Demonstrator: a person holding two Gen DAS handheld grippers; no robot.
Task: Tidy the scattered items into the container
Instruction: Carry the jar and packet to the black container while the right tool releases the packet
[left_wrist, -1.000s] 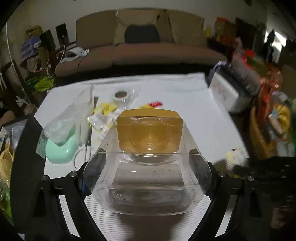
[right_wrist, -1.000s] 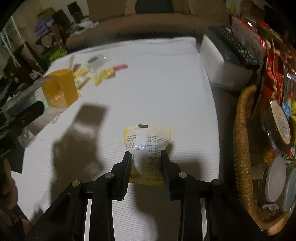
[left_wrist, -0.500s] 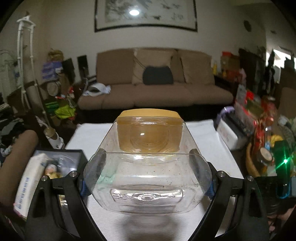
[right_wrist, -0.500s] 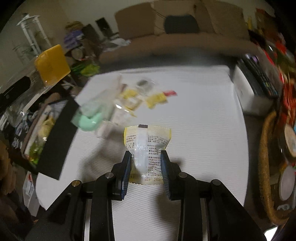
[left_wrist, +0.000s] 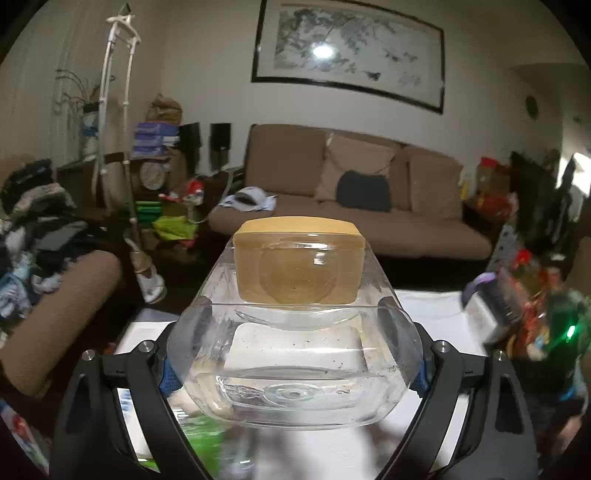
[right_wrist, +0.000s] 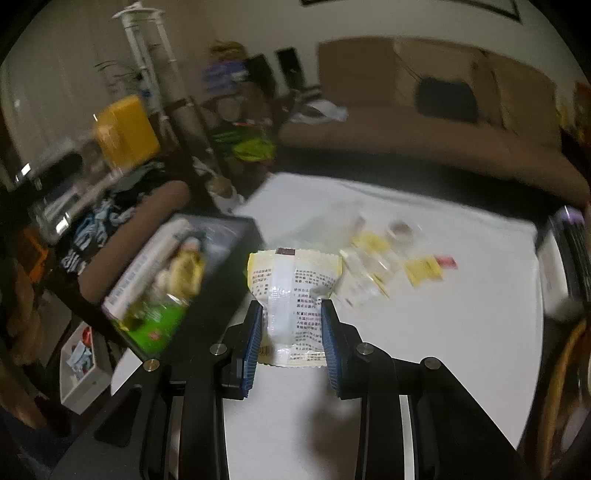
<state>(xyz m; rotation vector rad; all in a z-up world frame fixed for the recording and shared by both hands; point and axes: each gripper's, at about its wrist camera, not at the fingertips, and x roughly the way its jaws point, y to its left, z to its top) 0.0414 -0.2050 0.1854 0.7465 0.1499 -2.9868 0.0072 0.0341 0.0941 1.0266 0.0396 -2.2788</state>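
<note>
My left gripper (left_wrist: 295, 350) is shut on a clear plastic jar (left_wrist: 295, 354) with a yellow lid (left_wrist: 299, 229), held on its side, lid pointing away, high above the white table (left_wrist: 436, 314). The jar's lid shows blurred at the upper left of the right wrist view (right_wrist: 125, 129). My right gripper (right_wrist: 293, 332) is shut on a yellow and white sachet (right_wrist: 291, 291) and holds it above the table (right_wrist: 461, 332). Several small yellow and clear packets (right_wrist: 384, 254) lie scattered on the table beyond it.
A black box (right_wrist: 166, 280) with packaged goods lies at the table's left edge. A brown sofa (left_wrist: 354, 206) stands behind the table. A white box (left_wrist: 491, 314) and a wicker basket (right_wrist: 554, 391) are at the right side.
Both grippers have lifted and tilted upward. The left view now looks at the sofa and wall instead of the table. The right gripper has swung left toward the black box, still holding the sachet.
</note>
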